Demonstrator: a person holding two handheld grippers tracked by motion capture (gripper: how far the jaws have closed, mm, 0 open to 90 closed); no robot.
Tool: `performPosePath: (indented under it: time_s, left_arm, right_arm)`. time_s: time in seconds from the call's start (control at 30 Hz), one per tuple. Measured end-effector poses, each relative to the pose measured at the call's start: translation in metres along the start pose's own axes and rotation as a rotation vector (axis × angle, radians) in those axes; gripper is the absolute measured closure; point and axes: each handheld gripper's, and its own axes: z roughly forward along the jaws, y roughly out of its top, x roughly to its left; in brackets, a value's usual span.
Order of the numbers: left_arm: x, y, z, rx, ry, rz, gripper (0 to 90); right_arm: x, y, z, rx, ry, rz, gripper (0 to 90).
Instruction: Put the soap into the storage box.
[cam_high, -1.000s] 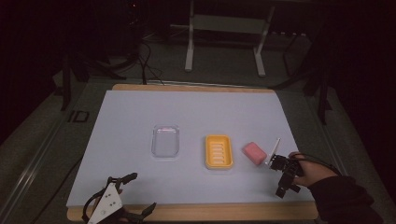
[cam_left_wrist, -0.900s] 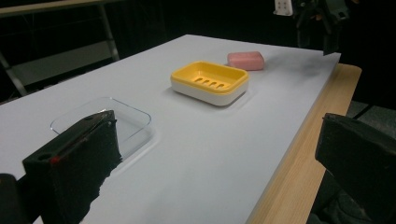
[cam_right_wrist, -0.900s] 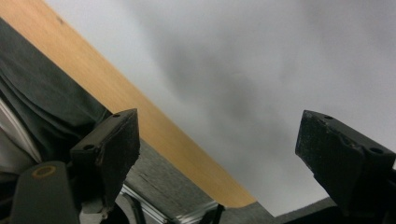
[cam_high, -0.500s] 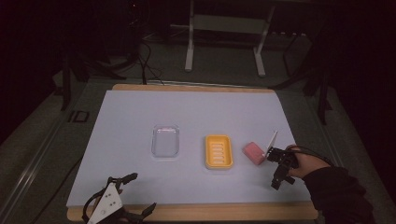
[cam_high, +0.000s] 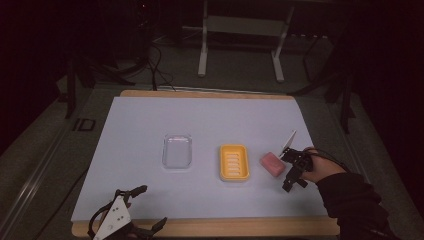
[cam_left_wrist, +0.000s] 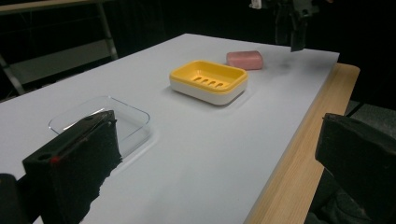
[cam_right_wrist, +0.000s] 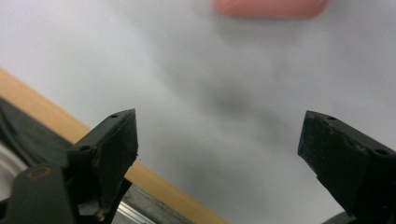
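A pink soap bar (cam_high: 272, 164) lies on the white table cover, just right of a yellow soap dish (cam_high: 234, 162). A hand holds my right gripper (cam_high: 288, 171) a short way right of the soap, raised above the cover. In the right gripper view its jaws (cam_right_wrist: 219, 144) stand wide open with nothing between them, and the soap bar (cam_right_wrist: 271, 7) sits at the top edge. My left gripper (cam_high: 148, 207) rests at the table's front left edge, open and holding nothing (cam_left_wrist: 215, 158). Ahead of it are the dish (cam_left_wrist: 208, 80) and soap (cam_left_wrist: 244, 59).
A clear plastic tray (cam_high: 177, 151) lies left of the dish, close to the left gripper's left jaw in that gripper's view. The wooden table edge (cam_high: 225, 225) runs along the front. A white tag (cam_high: 289, 140) sticks up by the right gripper. Metal frame legs (cam_high: 202, 45) stand beyond the table.
The right gripper and hand have moved left and a little farther up the table, closing in on the pink soap. The left gripper has stayed still.
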Motion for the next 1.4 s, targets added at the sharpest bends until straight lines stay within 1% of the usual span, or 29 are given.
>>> performPosePath:
  time_s: [0.1,0.17,0.23,0.37,0.47,0.53,0.57,0.63,0.73,0.8,0.83,0.93,0.97,1.0,1.03,1.07,1.13,1.2,1.23,1.3,1.33,1.37,1.4]
  left_arm:
    - [0.0,0.0,0.0,-0.001,-0.001,-0.001,0.2]
    - [0.0,0.0,0.0,0.0,0.0,-0.001,0.2]
    - [0.0,0.0,0.0,-0.001,0.001,-0.002,0.2]
    - [0.0,0.0,0.0,0.0,0.0,-0.002,0.3]
    - [0.0,0.0,0.0,0.001,-0.001,-0.002,0.2]
    - [0.0,0.0,0.0,-0.001,-0.001,-0.003,0.2]
    - [0.001,0.0,0.0,0.0,0.0,-0.003,0.2]
    - [0.001,0.0,0.0,0.002,0.0,-0.003,0.2]
    - [0.001,0.0,0.0,0.004,0.0,-0.002,0.2]
    - [0.001,0.0,0.0,0.005,0.0,-0.002,0.3]
    - [0.001,0.0,0.0,0.005,0.0,-0.002,0.2]
    - [0.001,0.0,0.0,0.006,0.0,-0.002,0.2]
    - [0.001,0.0,0.0,0.006,0.0,-0.002,0.2]
    - [0.0,0.0,0.0,0.008,0.002,-0.001,0.3]
    - [0.001,0.0,0.0,0.008,0.003,0.0,0.2]
    - [0.001,0.0,0.0,0.008,0.004,0.0,0.2]
    - [0.001,0.0,0.0,0.008,0.006,-0.001,0.2]
    - [0.001,0.0,0.0,0.009,0.006,-0.002,0.3]
    - [0.001,0.0,0.0,0.009,0.005,-0.002,0.2]
    - [0.001,0.0,0.0,0.01,0.004,-0.001,0.3]
    - [0.001,0.0,0.0,0.01,0.003,-0.001,0.2]
    - [0.001,0.0,0.0,0.01,0.003,-0.001,0.2]
    - [0.001,0.0,0.0,0.01,0.004,-0.002,0.3]
  right_arm:
    - [-0.001,0.006,-0.001,-0.032,0.004,0.01,13.3]
    - [-0.002,0.01,-0.001,-0.056,0.024,0.015,13.2]
    - [-0.002,0.014,-0.001,-0.075,0.018,0.004,13.2]
    - [-0.001,0.02,-0.001,-0.1,0.017,0.001,13.2]
    - [-0.001,0.025,-0.002,-0.116,-0.013,-0.022,13.3]
    - [-0.002,0.027,-0.003,-0.128,-0.026,-0.035,15.2]
    - [-0.002,0.029,-0.004,-0.145,-0.037,-0.05,15.5]
    - [-0.005,0.033,-0.005,-0.171,-0.048,-0.05,18.3]
    - [-0.007,0.038,-0.005,-0.198,-0.036,-0.043,19.2]
    - [-0.009,0.041,-0.003,-0.212,-0.021,-0.03,19.3]
    - [-0.009,0.042,-0.002,-0.211,-0.013,-0.02,20.0]
    - [-0.011,0.046,0.001,-0.205,-0.02,-0.007,21.4]
    - [-0.011,0.047,0.002,-0.208,-0.023,-0.016,22.2]
    - [-0.013,0.051,0.005,-0.213,-0.026,-0.03,26.0]
    - [-0.013,0.052,0.006,-0.217,-0.037,-0.046,27.5]
    - [-0.013,0.053,0.007,-0.222,-0.045,-0.056,27.9]
    - [-0.014,0.055,0.011,-0.217,-0.038,-0.06,28.1]
    - [-0.015,0.057,0.014,-0.207,-0.038,-0.041,28.1]
    - [-0.016,0.058,0.016,-0.206,-0.04,-0.04,28.4]
    - [-0.017,0.06,0.019,-0.202,-0.035,-0.029,33.0]
    - [-0.017,0.061,0.02,-0.201,-0.034,-0.02,33.5]
    - [-0.017,0.062,0.022,-0.204,-0.04,-0.028,34.0]
    - [-0.017,0.062,0.023,-0.203,-0.031,-0.021,34.8]
